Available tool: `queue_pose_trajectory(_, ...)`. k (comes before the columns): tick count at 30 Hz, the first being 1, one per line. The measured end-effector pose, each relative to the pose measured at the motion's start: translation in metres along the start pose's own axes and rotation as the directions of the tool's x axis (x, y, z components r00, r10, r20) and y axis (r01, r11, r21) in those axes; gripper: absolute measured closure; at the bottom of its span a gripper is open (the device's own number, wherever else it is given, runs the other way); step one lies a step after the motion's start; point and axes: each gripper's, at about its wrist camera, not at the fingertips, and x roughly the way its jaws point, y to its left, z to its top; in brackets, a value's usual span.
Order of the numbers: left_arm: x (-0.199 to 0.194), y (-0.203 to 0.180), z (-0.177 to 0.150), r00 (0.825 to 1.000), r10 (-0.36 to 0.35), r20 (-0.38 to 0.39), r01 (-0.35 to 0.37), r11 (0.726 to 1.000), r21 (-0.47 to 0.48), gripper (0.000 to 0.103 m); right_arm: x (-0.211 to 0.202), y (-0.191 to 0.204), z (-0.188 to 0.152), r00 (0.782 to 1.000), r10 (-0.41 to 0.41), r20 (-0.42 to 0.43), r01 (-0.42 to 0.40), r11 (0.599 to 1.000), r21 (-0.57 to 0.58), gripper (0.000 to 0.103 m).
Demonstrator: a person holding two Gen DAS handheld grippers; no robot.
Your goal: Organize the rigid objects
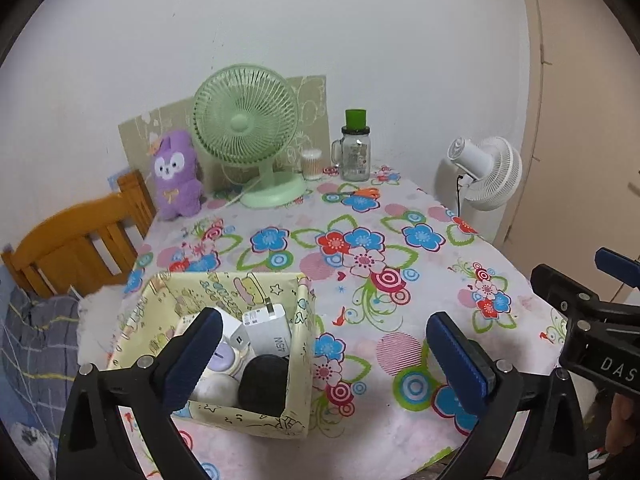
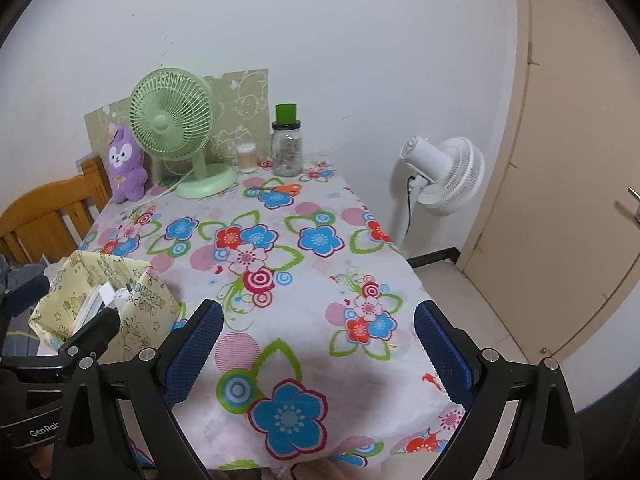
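A yellow cartoon-print fabric box [image 1: 299, 344] stands at the near left of the flowered table. Inside it lie a white charger block [image 1: 266, 330], a black round object [image 1: 264, 380] and a round purple-and-white case [image 1: 226, 356]. My left gripper [image 1: 328, 356] is open above the box's right side, its left finger over the box, with nothing between the pads. My right gripper [image 2: 320, 348] is open over bare tablecloth, right of the box [image 2: 148, 308], and holds nothing. Orange-handled scissors [image 1: 362, 193] lie far back on the table.
At the back stand a green desk fan [image 1: 248, 128], a purple plush toy [image 1: 176, 176], a cotton-swab tub [image 1: 312, 164] and a glass jar with a green lid [image 1: 356, 148]. A wooden chair [image 1: 68, 240] is left of the table; a white fan [image 2: 444, 176] and a door [image 2: 580, 160] are right.
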Motion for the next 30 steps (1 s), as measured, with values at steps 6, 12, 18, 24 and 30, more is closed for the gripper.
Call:
queue_pose_trajectory(6, -0.016, -0.007, 0.003, 0.999, 0.001, 0.050, -0.002, 1.000, 0.026, 0.000, -0.012, -0.011, -0.005, 1.000, -0.019, 0.024, 0.019, 1.000, 0.022, 0.005)
queue_pose_trajectory(12, -0.024, -0.010, 0.003, 0.997, -0.014, 0.078, 0.012, 1.000, 0.027, 0.000, -0.020, -0.020, -0.010, 0.999, -0.031, 0.033, 0.029, 0.998, 0.050, 0.005)
queue_pose_trajectory(18, -0.027, -0.009, 0.001, 0.996, -0.031, 0.086, 0.028, 0.999, 0.029, 0.000, -0.025, -0.017, -0.016, 0.998, -0.039, 0.043, 0.037, 0.998, 0.053, 0.004)
queue_pose_trajectory(24, -0.028, -0.007, 0.000, 0.995, -0.037, 0.088, 0.035, 0.999, 0.020, 0.000, -0.027, -0.012, -0.018, 0.998, -0.031, 0.052, 0.029, 0.999, 0.044, 0.002)
queue_pose_trajectory(30, -0.028, -0.007, -0.001, 0.996, -0.030, 0.089, 0.029, 0.999, 0.019, 0.000, -0.029, -0.009, -0.016, 0.997, -0.038, 0.069, 0.035, 0.999, 0.036, 0.002)
